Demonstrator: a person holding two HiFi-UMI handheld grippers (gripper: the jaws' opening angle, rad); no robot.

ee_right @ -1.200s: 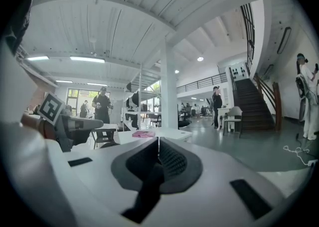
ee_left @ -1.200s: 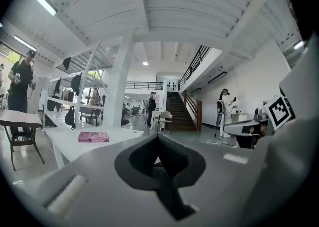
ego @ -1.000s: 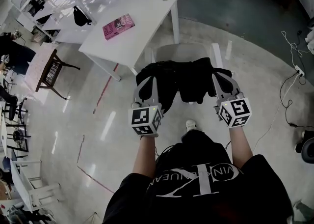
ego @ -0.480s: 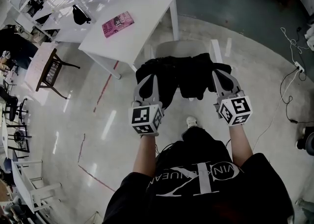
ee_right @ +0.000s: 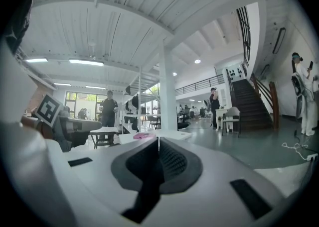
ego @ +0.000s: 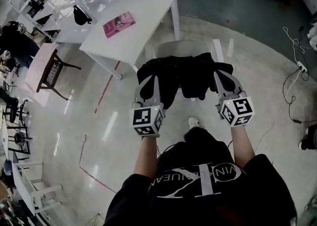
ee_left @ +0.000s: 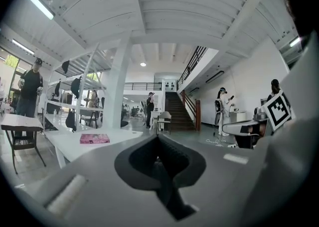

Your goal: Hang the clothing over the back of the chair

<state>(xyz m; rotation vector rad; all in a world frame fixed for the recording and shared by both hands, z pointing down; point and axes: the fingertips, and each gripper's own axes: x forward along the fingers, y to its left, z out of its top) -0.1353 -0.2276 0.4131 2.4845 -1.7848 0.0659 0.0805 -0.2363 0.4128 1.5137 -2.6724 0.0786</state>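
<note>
A black garment (ego: 185,77) hangs bunched between my two grippers, over a white chair (ego: 174,49) that stands just beyond it. My left gripper (ego: 148,82) is shut on the garment's left edge, and my right gripper (ego: 221,77) is shut on its right edge. In the left gripper view the left gripper (ee_left: 158,140) has its jaws closed, with a strip of the black garment (ee_left: 168,186) pinched between them. The right gripper view shows the right gripper (ee_right: 158,144) closed the same way on a strip of the black garment (ee_right: 146,188). Much of the chair is hidden by the cloth.
A white table (ego: 148,7) with a pink book (ego: 119,25) stands just beyond the chair on the left. A small dark wooden stool (ego: 52,71) stands further left. Cables (ego: 293,56) trail over the floor at the right. More desks and people are far off.
</note>
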